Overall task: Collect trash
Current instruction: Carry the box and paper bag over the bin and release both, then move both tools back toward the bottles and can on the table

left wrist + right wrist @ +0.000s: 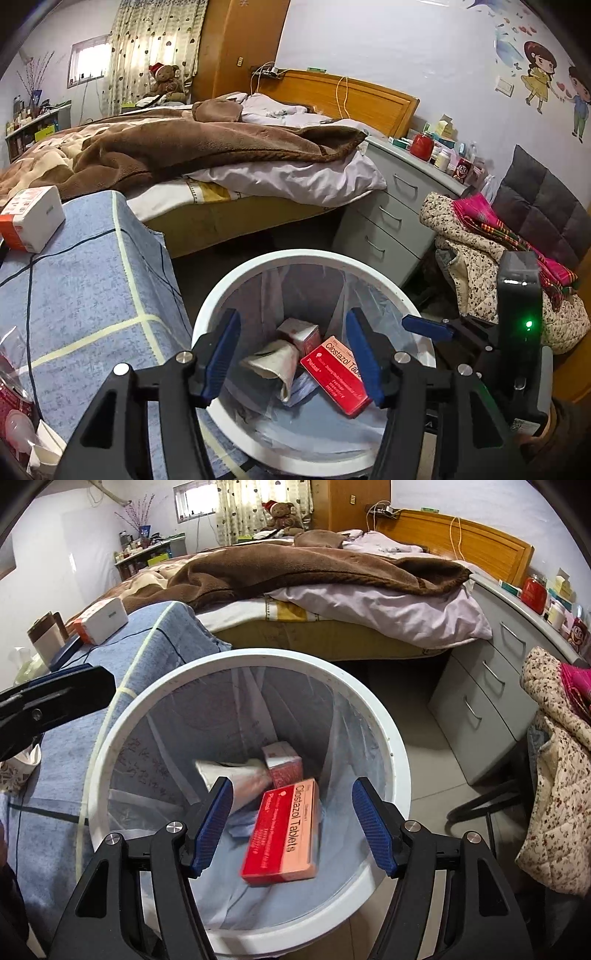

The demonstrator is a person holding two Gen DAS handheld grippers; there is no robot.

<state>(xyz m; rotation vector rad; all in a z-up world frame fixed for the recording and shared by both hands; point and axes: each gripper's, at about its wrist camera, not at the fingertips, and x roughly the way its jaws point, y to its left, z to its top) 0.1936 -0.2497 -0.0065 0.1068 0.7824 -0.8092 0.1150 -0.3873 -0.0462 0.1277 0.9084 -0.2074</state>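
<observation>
Both grippers, left gripper [293, 356] and right gripper [291, 825], gape empty over the bin [122, 716]; keep clear of its liner while the red tablet box [284, 836] drops.

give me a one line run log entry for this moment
step: drop in bin | left tool: open, empty | right tool: open, empty | red tablet box: inside white bin | small box: in bin

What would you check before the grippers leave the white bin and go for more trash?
1. Red tablet box inside white bin: ok.
2. Left gripper open, nothing between its pads: ok.
3. Right gripper open and empty: ok.
4. Liner bag over the rim all round: cannot tell.
5. Bin has room above the smaller box and crumpled paper: ok.
</observation>
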